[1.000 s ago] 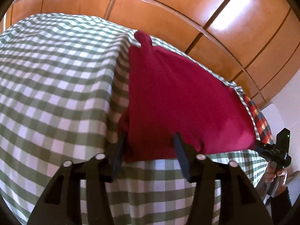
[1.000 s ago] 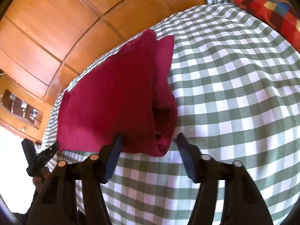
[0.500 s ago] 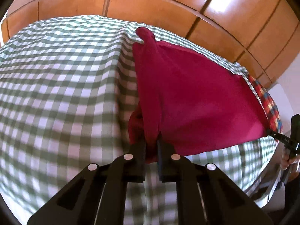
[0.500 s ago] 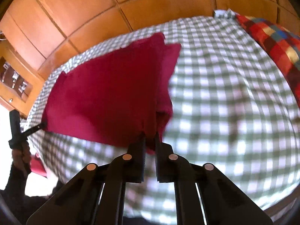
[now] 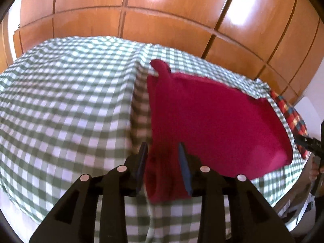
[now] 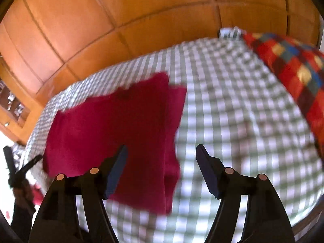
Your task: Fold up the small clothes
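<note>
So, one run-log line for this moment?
item: red garment on checked cloth | left tool: opening, corner between | right tool: opening, edge between

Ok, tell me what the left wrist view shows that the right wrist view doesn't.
Only the left wrist view: the left gripper, jaws opening, red cloth between them.

Only the right wrist view: the right gripper, jaws opening, the cloth's corner below the gap, and a shelf nook at the far left.

Both: the red cloth, checked bedcover, patchwork pillow, wooden wardrobe.
</note>
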The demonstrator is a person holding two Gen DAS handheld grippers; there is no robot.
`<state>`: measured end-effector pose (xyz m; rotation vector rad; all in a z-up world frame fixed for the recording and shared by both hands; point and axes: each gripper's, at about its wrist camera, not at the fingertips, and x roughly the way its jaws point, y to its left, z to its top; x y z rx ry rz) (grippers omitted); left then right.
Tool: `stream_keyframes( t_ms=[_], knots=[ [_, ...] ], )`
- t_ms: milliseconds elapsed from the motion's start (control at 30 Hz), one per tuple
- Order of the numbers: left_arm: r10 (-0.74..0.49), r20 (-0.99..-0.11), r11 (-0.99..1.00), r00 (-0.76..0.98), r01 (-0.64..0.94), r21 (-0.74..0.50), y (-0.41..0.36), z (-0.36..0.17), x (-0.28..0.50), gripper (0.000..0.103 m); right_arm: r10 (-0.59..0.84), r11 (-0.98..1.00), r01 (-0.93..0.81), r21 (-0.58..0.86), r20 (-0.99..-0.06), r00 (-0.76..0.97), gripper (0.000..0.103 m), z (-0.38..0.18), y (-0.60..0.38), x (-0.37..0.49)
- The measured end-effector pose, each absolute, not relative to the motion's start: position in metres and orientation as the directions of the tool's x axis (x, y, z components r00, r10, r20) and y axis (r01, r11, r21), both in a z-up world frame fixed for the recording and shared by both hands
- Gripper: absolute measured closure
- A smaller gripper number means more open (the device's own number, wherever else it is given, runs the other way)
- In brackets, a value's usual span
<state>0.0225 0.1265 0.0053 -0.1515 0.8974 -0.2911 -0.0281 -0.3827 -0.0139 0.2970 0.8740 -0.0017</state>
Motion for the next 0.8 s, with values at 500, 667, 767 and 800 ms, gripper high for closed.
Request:
stream_keyframes(
  t_ms=[500,667,767,800],
  knots=[
    [-0.272,-0.745,0.955,0.609,0.268,-0.13,0.061,0.001,0.055,0.054,-0.063,0.939,0.307,0.157,-0.796,0.602,0.1,-0.046,-0.379,0.083],
    [-0.249,-0.767,0.957,0.592,0.27,-0.103,0.053,-0.011,0.059,0.053,-0.105,0.945,0.313,0.095,-0.819,0.564,0.1,-0.072,-0.377,0.09],
    [-0.246,-0.761,0.958,0.6,0.271,-0.096,0.051,-0.01,0.056,0.047,-0.132,0.948,0.313,0.063,-0.816,0.563,0.095,-0.071,-0.371,0.091],
    [-0.245,-0.761,0.958,0.601,0.27,-0.096,0.051,-0.009,0.055,0.047,-0.136,0.947,0.317,0.06,-0.815,0.563,0.091,-0.07,-0.371,0.091]
  ],
)
